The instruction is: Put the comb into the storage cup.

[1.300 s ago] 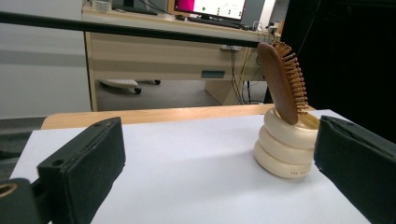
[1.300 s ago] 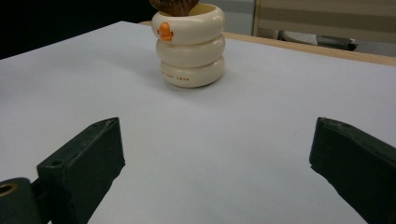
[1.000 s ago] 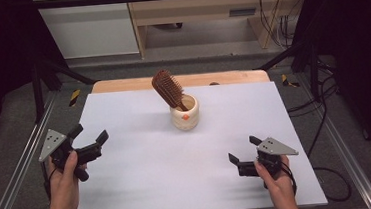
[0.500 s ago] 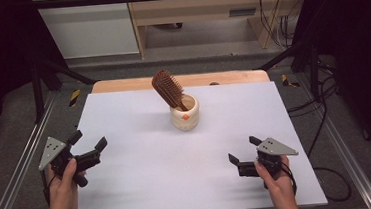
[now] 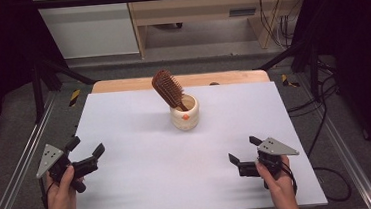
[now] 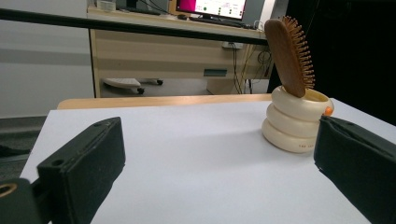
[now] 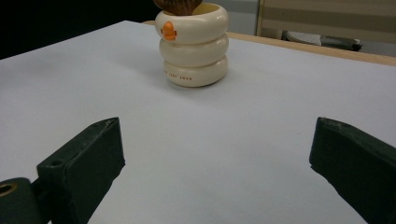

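Note:
A cream ringed cup point(image 5: 184, 115) with an orange beak mark stands upright at the middle back of the white table point(image 5: 144, 178). A brown wooden hairbrush point(image 5: 168, 89) rests in it, head up, leaning left. The cup point(image 6: 295, 121) and brush point(image 6: 290, 55) also face my left gripper view, and the cup point(image 7: 193, 43) sits ahead in my right gripper view. My left gripper point(image 5: 87, 150) is open near the table's left edge, nothing between its jaws. My right gripper point(image 5: 244, 150) is open at the front right, also holding nothing. Both are well apart from the cup.
A wooden strip point(image 5: 122, 85) borders the table's far edge. Metal frame rails point(image 5: 23, 167) run along both sides. Beyond the table stand a wooden desk point(image 5: 191, 9) and cables point(image 5: 319, 104) on the floor at the right.
My left gripper has drawn back toward the front left corner of the table, staying open. The right gripper, cup and brush have not moved.

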`<state>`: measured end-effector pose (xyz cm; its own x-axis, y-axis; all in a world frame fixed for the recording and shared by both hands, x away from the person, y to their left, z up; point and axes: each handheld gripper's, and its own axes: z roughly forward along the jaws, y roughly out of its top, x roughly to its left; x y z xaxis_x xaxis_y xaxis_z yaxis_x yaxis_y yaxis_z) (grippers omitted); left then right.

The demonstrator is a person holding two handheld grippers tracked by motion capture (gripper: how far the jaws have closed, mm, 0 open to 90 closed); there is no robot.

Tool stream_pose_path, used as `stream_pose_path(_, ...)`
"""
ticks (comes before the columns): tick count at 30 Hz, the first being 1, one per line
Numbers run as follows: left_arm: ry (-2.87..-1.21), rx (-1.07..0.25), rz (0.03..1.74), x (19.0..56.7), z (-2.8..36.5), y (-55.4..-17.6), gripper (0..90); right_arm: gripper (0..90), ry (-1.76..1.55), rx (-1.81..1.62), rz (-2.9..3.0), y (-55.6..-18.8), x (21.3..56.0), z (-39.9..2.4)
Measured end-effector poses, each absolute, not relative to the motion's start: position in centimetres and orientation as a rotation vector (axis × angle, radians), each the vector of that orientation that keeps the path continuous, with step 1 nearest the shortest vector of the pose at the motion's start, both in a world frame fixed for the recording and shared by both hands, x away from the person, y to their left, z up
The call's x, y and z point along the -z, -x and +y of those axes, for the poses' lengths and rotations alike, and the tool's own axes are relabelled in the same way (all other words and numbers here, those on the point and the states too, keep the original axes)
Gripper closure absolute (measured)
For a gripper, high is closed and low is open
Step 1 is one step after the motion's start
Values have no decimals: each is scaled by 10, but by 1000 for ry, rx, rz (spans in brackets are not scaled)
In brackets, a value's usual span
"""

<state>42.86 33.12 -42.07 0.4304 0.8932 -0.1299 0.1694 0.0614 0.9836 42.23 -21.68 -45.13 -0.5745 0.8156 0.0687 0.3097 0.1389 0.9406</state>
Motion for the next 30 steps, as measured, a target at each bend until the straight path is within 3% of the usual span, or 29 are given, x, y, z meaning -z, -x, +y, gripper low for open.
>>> stream_pose_path(30, -1487, -734, 946, 431, 318, -416, 22, 34, -1073, -1423, 1943, -420, 452, -226)
